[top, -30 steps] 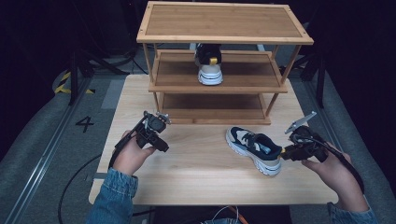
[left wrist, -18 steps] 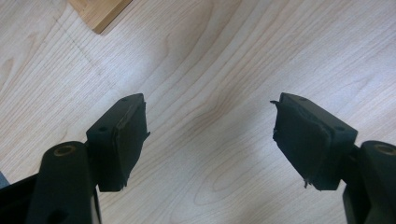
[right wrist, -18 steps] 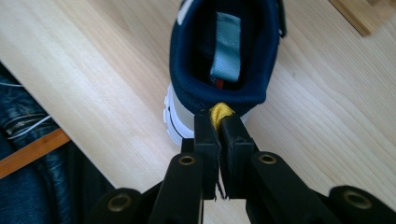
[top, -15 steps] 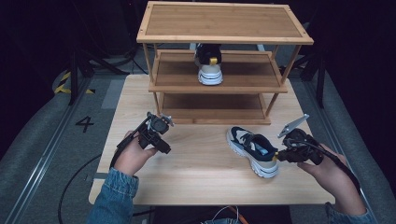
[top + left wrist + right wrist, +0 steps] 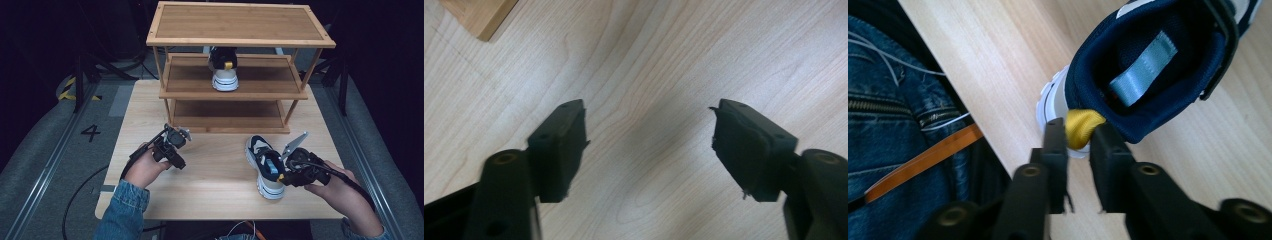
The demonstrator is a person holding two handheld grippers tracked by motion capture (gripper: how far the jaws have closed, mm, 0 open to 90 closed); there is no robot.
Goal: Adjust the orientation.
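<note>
Two sneakers mark our progress: one sneaker already stands on the middle tier of the shelf rack, the other sneaker lies on the bench in front of the rack. Our right gripper has just been opening slightly, yet its fingers pinch the yellow heel tab. Our left gripper hovers with fingers spread, holding nothing. We judge the grasp made; next, a lift toward the rack.
</note>
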